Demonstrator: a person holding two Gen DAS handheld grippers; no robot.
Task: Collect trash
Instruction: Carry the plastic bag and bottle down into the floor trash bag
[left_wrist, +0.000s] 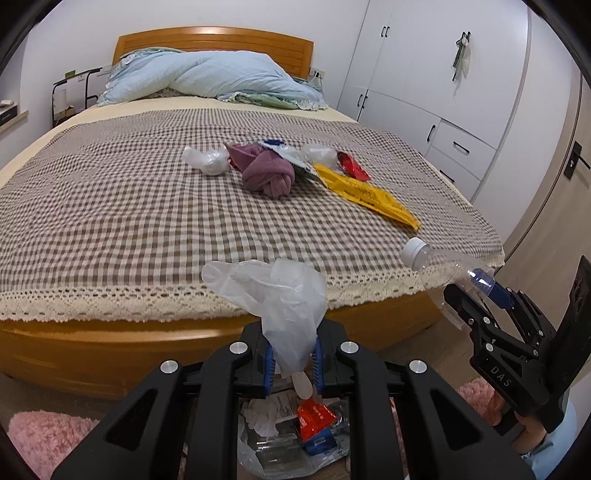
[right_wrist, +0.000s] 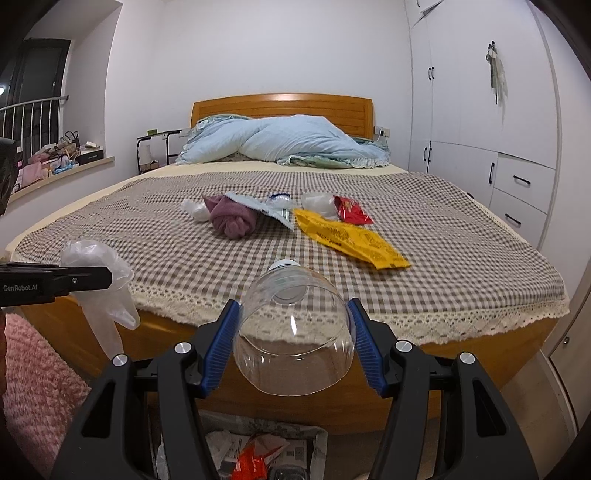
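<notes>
My left gripper is shut on a translucent white plastic glove, which hangs over an open trash bag on the floor. To its right, my right gripper is shut on a clear empty bottle, cap pointing toward the bed. From the left wrist view that bottle juts up and left. Mid-bed lie a yellow wrapper, a red packet, a knotted purple cloth, crumpled white plastic and a blue-white wrapper.
The checked bedspread ends in a lace edge over a wooden bed frame just ahead. A pink rug lies at the left on the floor. White wardrobes line the right wall. A blue duvet is piled at the headboard.
</notes>
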